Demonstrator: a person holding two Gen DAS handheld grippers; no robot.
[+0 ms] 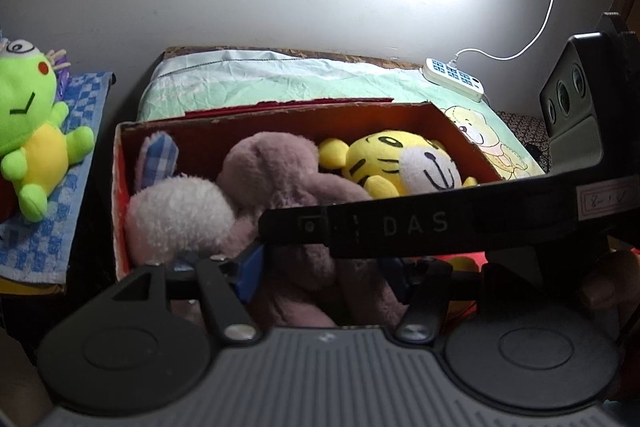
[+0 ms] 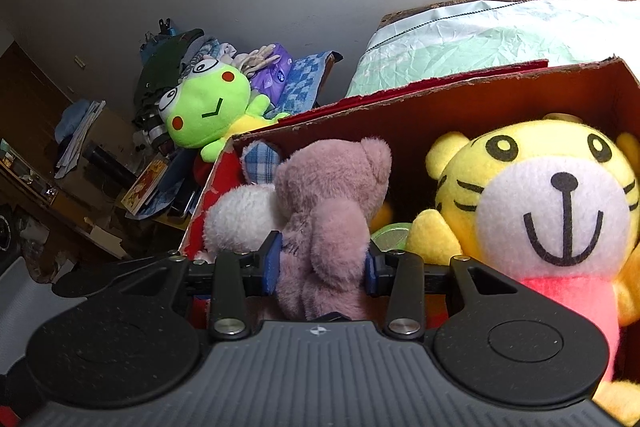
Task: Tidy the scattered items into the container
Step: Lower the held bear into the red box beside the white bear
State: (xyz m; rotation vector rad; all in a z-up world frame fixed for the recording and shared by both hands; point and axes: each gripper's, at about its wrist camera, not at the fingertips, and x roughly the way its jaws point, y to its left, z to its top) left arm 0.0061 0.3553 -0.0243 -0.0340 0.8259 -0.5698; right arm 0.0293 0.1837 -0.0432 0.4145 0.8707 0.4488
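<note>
A: Far left, what lies outside the box?

B: A green frog plush (image 1: pixel 32 131) on a blue checked towel (image 1: pixel 52 227), well apart from the red cardboard box (image 1: pixel 120 195).

A: And inside it?

B: From the left: a white plush with a checked ear (image 1: pixel 180 215), a mauve teddy bear (image 1: pixel 280 183) leaning over the near edge, then a yellow tiger plush (image 1: pixel 404 163) at the right end.

A: The left gripper (image 1: pixel 324 275)?

B: Its blue pads (image 1: pixel 250 275) press on the bear's lower body; jaws closed on it.

A: The right gripper (image 2: pixel 322 263)?

B: It also clamps the bear (image 2: pixel 332 203), blue pads (image 2: pixel 272 261) squeezing either side. Its black body (image 1: pixel 440 223) crosses the left view.

A: Beyond the box?

B: A pale green sheet (image 1: pixel 312 79), with a white power strip (image 1: pixel 454 77) at its right.
</note>
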